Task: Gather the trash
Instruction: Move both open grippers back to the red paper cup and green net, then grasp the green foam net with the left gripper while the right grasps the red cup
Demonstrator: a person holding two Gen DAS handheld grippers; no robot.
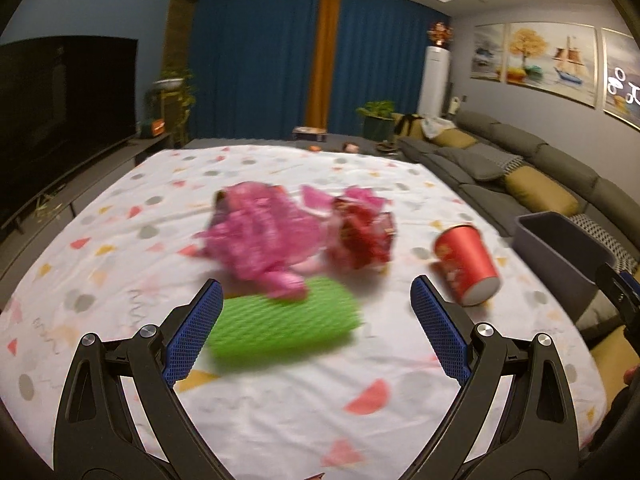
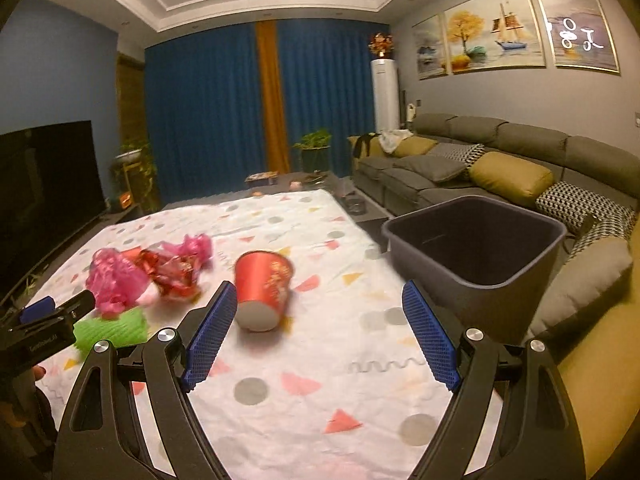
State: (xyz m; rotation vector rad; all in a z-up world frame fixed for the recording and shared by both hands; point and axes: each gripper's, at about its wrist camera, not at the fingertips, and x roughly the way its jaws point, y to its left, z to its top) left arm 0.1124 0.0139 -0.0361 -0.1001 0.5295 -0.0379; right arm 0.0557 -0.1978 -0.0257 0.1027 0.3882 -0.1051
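Green foam net (image 1: 282,322) blurred; red cup (image 2: 264,290) tipped, base toward camera.

left gripper (image 1: 316,312): black forked arms, silver screws, blue mesh-textured pads.
right gripper (image 2: 316,320): same black arms, silver screws, blue pads.

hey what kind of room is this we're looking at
Most likely a home living room: a long grey sofa with cushions along one wall, a large TV opposite, and framed paintings above the sofa.
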